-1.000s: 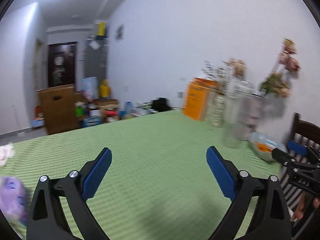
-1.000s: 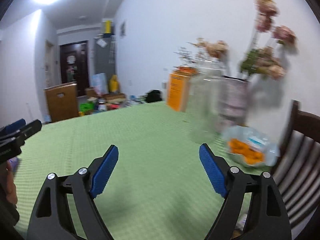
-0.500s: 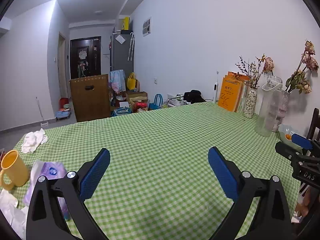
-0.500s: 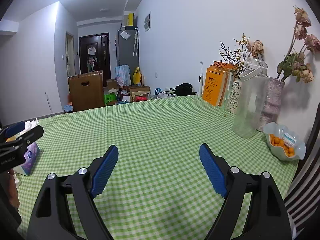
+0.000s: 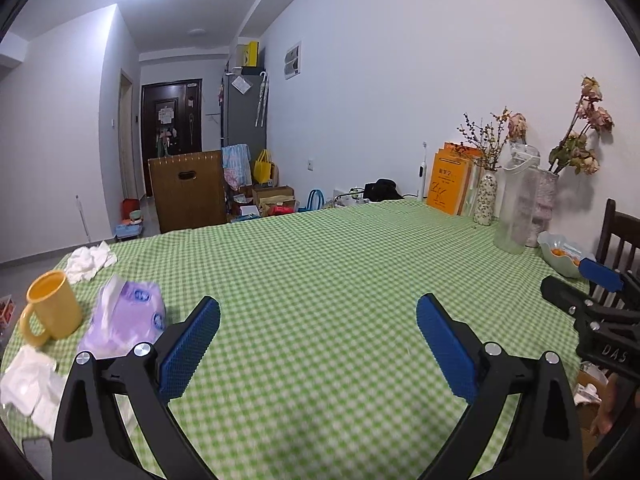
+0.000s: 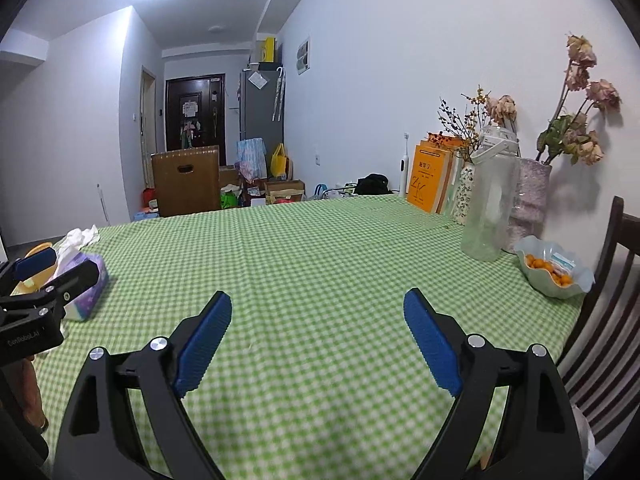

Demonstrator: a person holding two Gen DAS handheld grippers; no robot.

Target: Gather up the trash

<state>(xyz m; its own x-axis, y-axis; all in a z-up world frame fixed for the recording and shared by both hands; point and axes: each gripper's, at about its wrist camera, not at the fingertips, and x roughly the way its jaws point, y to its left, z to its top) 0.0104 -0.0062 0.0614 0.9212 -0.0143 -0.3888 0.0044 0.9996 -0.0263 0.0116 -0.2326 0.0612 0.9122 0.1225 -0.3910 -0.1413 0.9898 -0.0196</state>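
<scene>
Both tools are released and empty: the left tool (image 5: 318, 330) has its jaws spread over bare check cloth, and the right tool (image 6: 318, 326) has just been opening its jaws further, with nothing between them. Neither is over any trash yet.

Closest to your left tool, just off its left finger, lies a crumpled tissue (image 5: 28, 380) at the near tabletop (image 5: 320, 256) edge. If you close on it low, you may pinch the cloth with it and drag everything standing on it.

A little ahead and to the left of that finger sit the purple tissue pack (image 5: 124, 316) and the yellow mug (image 5: 50, 308), nearly touching. Swing in wide and you could knock the mug over, or grab the pack, which is probably not trash.

Further ahead on the left lies a second wad (image 5: 90, 260), near the far edge; a push could send it off.

Far right of your right tool stand a clear jug (image 6: 486, 200) and a fruit bowl (image 6: 554, 272); keep clear of them.
</scene>
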